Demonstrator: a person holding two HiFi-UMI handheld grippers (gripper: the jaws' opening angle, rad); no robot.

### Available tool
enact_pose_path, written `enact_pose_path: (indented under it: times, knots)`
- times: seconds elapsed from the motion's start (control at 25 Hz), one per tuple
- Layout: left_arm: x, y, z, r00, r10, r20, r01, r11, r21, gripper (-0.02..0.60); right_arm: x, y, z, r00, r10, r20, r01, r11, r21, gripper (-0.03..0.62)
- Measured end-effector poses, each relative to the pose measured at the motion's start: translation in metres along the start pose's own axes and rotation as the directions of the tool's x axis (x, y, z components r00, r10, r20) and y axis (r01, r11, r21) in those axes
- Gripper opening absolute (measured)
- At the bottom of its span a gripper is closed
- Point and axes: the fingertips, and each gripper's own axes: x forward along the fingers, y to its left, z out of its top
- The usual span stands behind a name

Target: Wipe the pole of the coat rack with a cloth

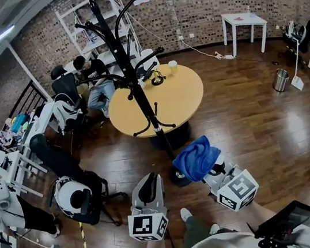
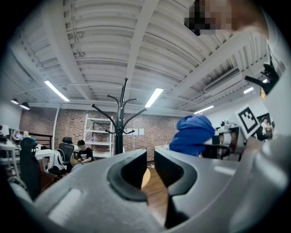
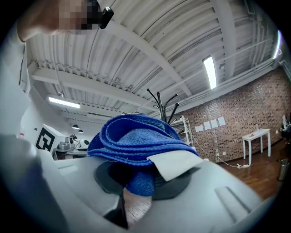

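Preparation for a wipe-down in a brick-walled room: the right tongs [image 3: 138, 182] are clamped on a folded blue terry cloth [image 3: 134, 139], its white label hanging loose, while the left tongs [image 2: 150, 168] stand a narrow gap apart with nothing between them. In the head view the cloth hangs low, near the foot of the tall black metal coat rack [image 1: 129, 78], just beside its pole [image 1: 147, 113]; whether it touches the pole cannot be told. The rack stands against the edge of a round yellow wooden surface [image 1: 188, 95].

The grip looks the weak point. The cloth is a thick bundle pinched at one side, so a drag along the pole could pull it out of the tongs or let the folds fall open. The curved hooks branching from the pole could snag it higher up. With the left tongs idle and off the rack, a firm sideways push might also rock or tip the stand towards the surface.

By count: one coat rack, one cloth, two tongs, two surfaces (the round one and a small white square one [image 1: 242, 19] by the far wall), one metal bin [image 1: 280, 79] and one seated person [image 1: 94, 77] behind the rack.
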Motion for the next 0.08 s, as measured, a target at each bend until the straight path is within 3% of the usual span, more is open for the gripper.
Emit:
enact_pose_path:
  times: [0.08]
  knots:
    - [-0.0069, 0.0027, -0.0001, 1.0, 0.001, 0.0, -0.001, 1.0, 0.004, 0.043, -0.0001, 0.0083, -0.0002, 1.0, 0.006, 0.004, -0.006, 1.0, -0.008, 0.097]
